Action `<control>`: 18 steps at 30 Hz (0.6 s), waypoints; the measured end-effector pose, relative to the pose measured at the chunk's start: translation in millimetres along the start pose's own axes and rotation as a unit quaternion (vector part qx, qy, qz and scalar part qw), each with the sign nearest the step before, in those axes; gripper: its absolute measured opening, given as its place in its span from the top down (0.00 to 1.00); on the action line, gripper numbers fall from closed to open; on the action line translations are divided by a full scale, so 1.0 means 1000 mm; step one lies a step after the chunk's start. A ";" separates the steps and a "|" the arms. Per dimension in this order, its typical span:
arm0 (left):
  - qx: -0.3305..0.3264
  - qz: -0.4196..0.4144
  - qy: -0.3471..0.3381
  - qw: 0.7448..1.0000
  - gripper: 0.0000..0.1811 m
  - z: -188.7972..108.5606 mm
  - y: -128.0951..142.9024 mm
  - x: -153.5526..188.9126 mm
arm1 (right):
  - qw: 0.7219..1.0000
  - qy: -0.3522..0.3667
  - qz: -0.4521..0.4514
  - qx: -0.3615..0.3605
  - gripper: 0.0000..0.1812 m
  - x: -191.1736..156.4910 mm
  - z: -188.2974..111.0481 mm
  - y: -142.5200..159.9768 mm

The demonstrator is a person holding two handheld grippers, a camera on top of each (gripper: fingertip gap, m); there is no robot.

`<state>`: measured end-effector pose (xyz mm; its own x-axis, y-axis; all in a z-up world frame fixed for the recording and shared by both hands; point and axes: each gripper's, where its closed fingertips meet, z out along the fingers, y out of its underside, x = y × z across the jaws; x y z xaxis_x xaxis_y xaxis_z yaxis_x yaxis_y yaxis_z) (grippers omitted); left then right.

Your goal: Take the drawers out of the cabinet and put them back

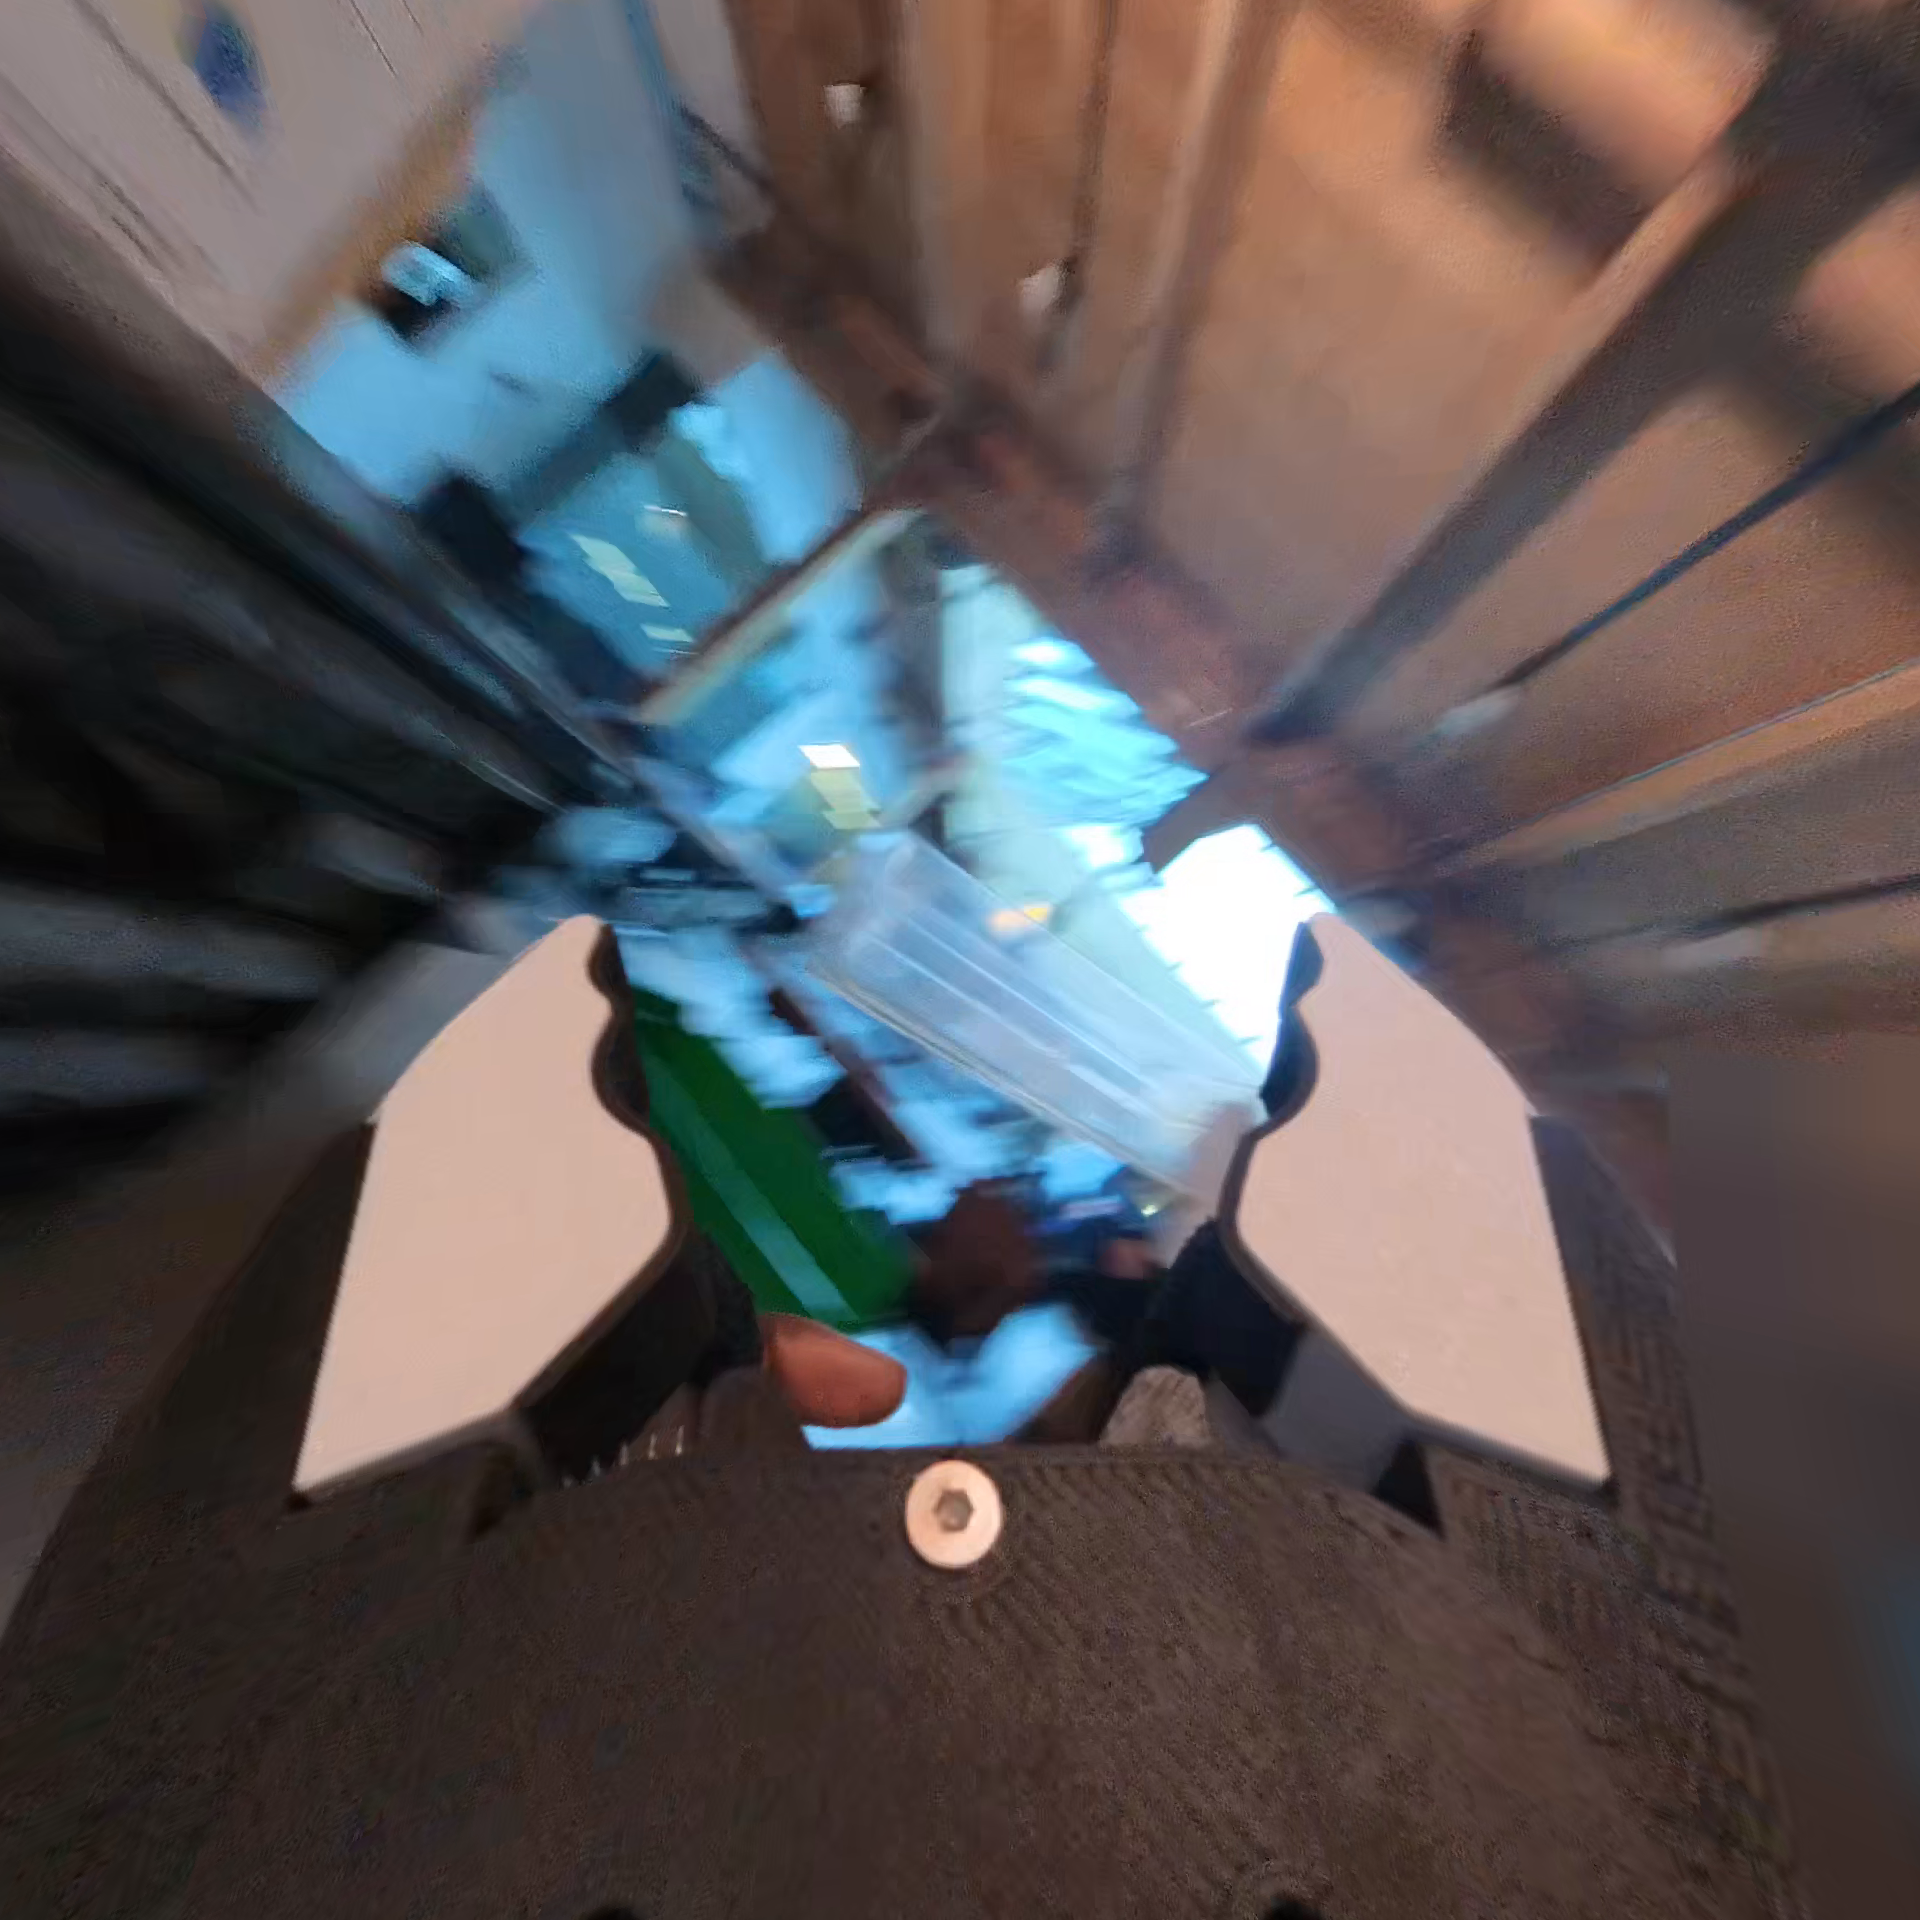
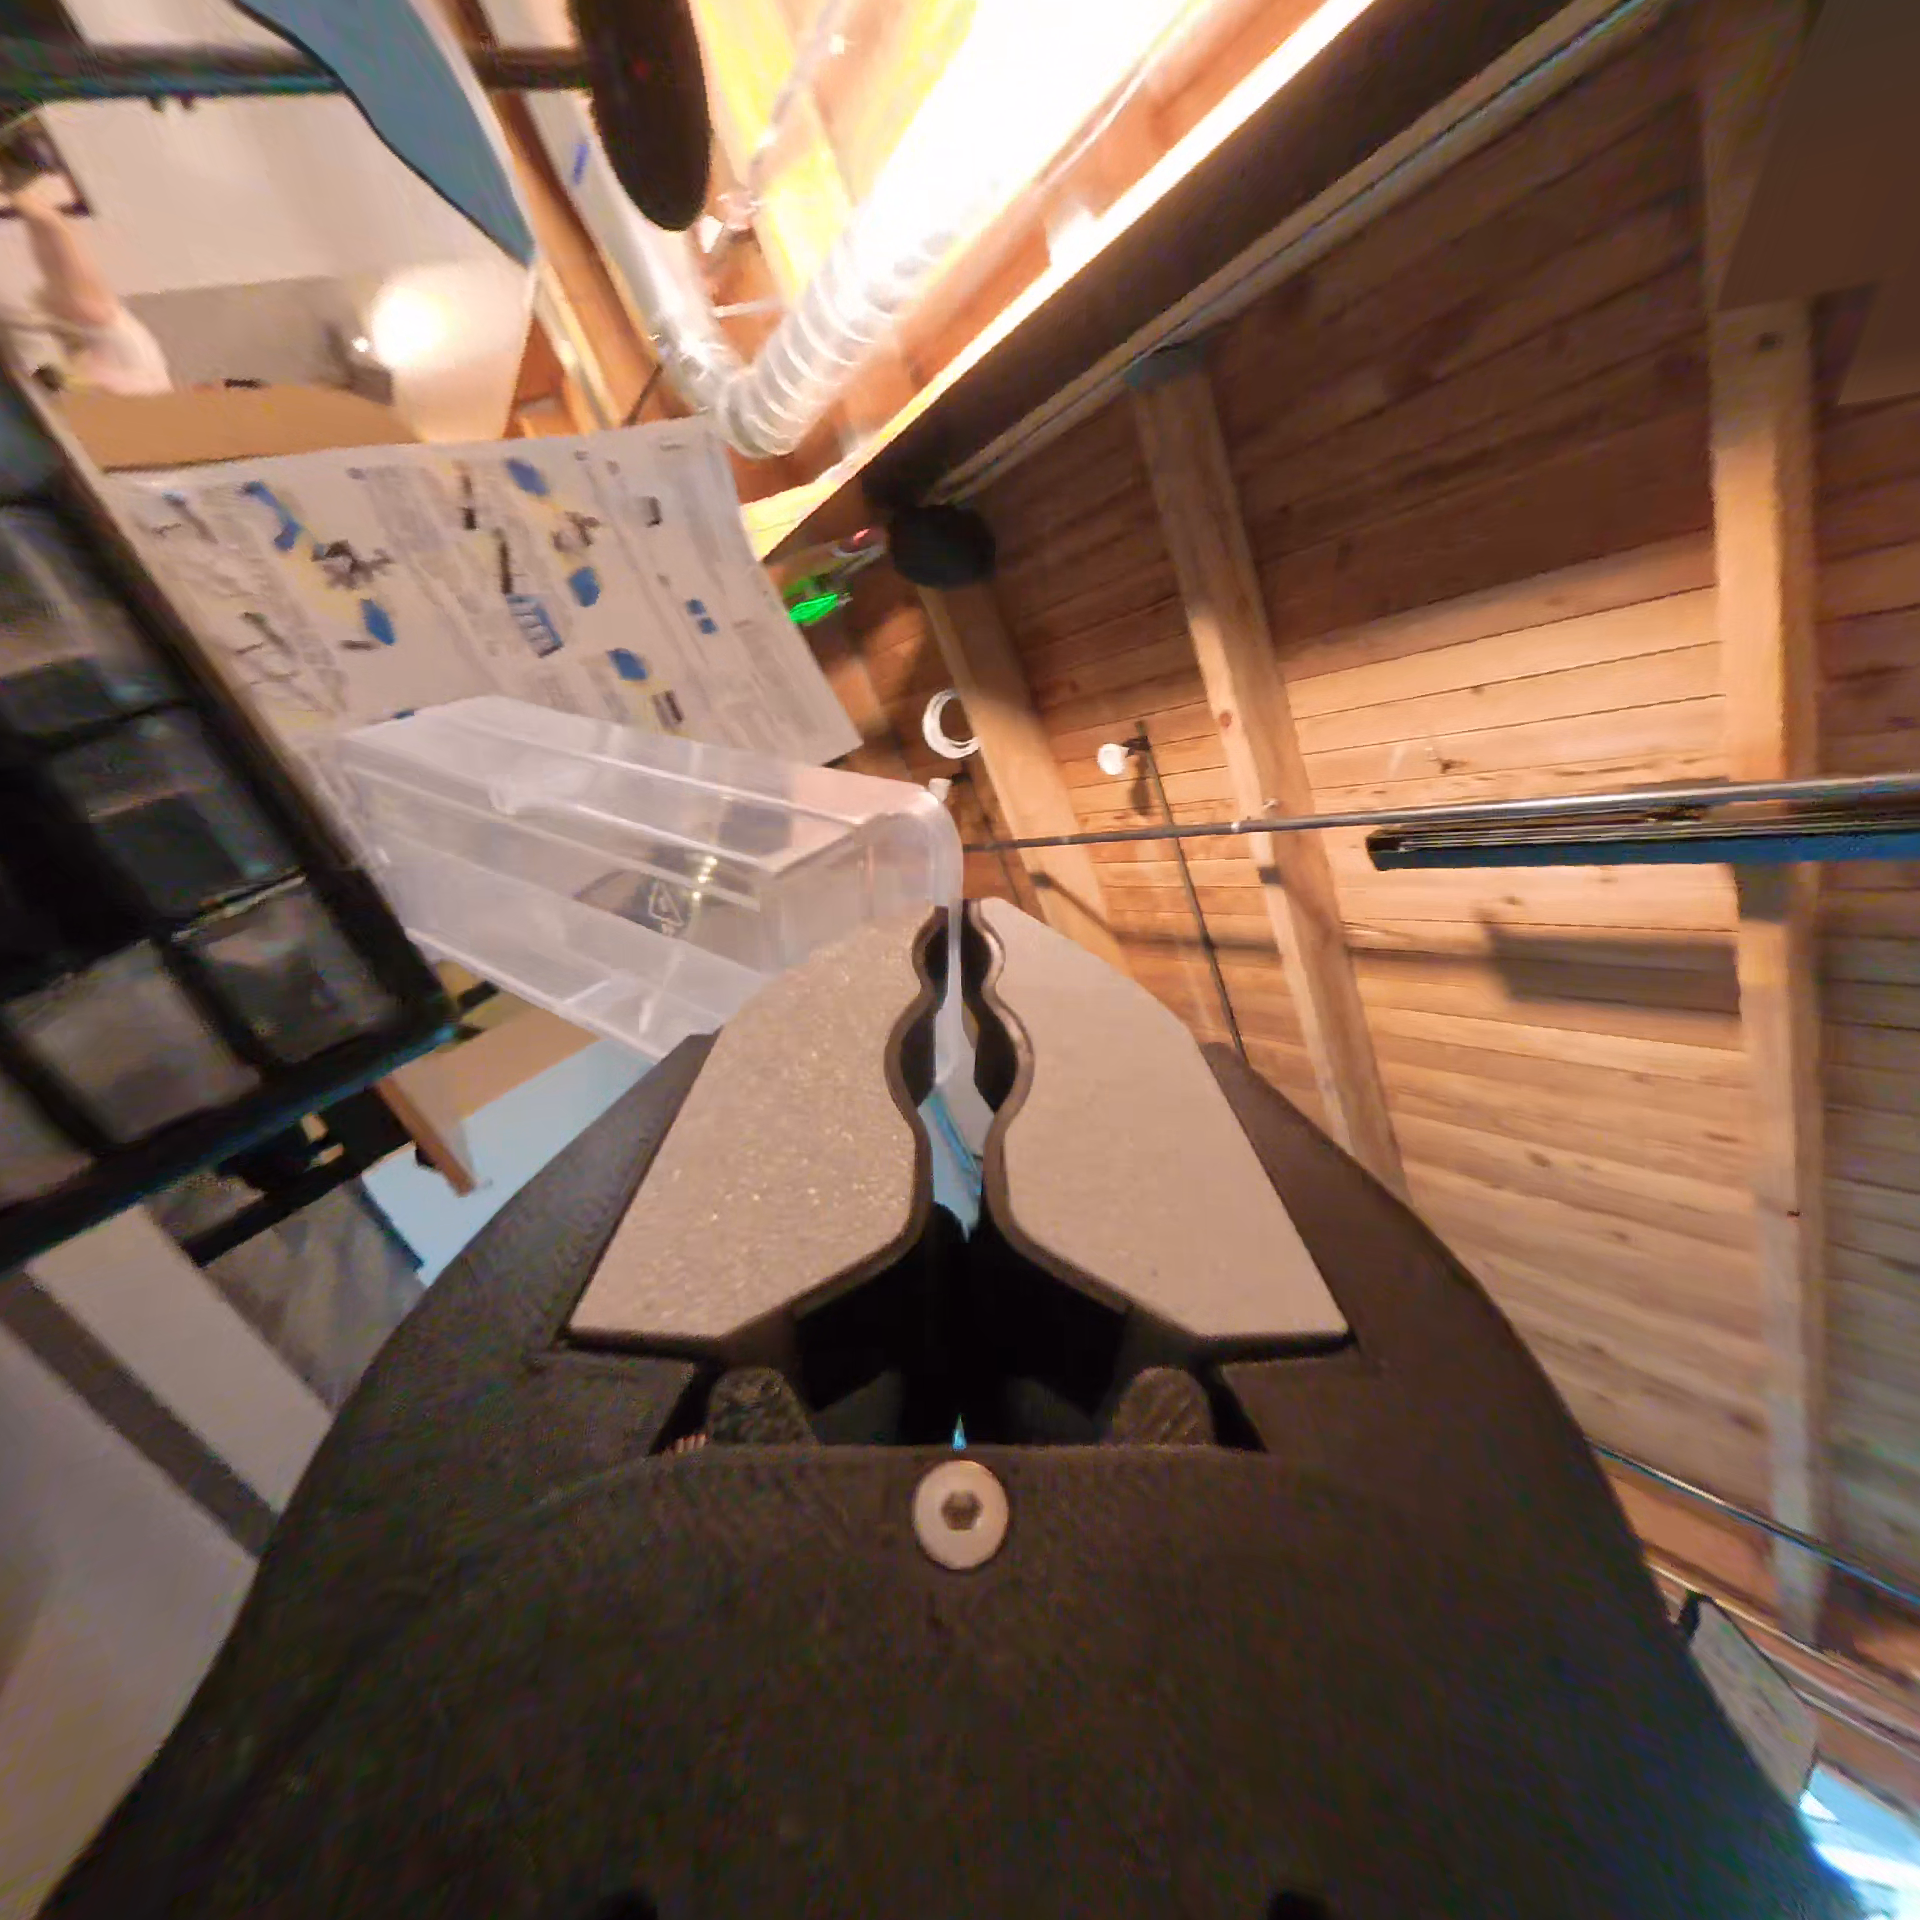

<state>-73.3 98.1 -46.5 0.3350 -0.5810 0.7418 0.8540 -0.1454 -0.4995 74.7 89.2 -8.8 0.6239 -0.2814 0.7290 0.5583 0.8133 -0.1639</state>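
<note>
One drawer (image 2: pixel 623 862) beside black cabinet (image 2: pixel 156 883).

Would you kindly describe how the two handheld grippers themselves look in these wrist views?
Both match. The left gripper and right gripper each have a black, rough-textured printed body, with one silver hex-socket screw at its centre. Each finger carries a flat pale grey pad, edged in black with a wavy inner rim. No cables or sleeves show.
</note>
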 end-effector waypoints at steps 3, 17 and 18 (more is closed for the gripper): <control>0.028 -0.070 0.135 0.988 0.35 -0.004 0.035 0.027 | 0.997 0.012 0.077 0.027 0.99 0.011 -0.005 -0.023; 0.043 -0.039 0.289 0.955 0.57 -0.037 0.019 0.065 | 0.895 -0.291 0.277 0.193 0.56 -0.027 -0.043 -0.108; 0.043 -0.044 0.289 0.955 0.57 -0.036 0.020 0.063 | 0.887 -0.328 0.268 0.183 0.54 -0.033 -0.043 -0.107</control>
<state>-49.6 29.4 -25.4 0.0052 -0.9182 0.3960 0.9071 -0.1624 -0.3884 18.3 -10.7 -44.1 0.2272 0.4558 0.8606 -0.0127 0.8850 -0.4654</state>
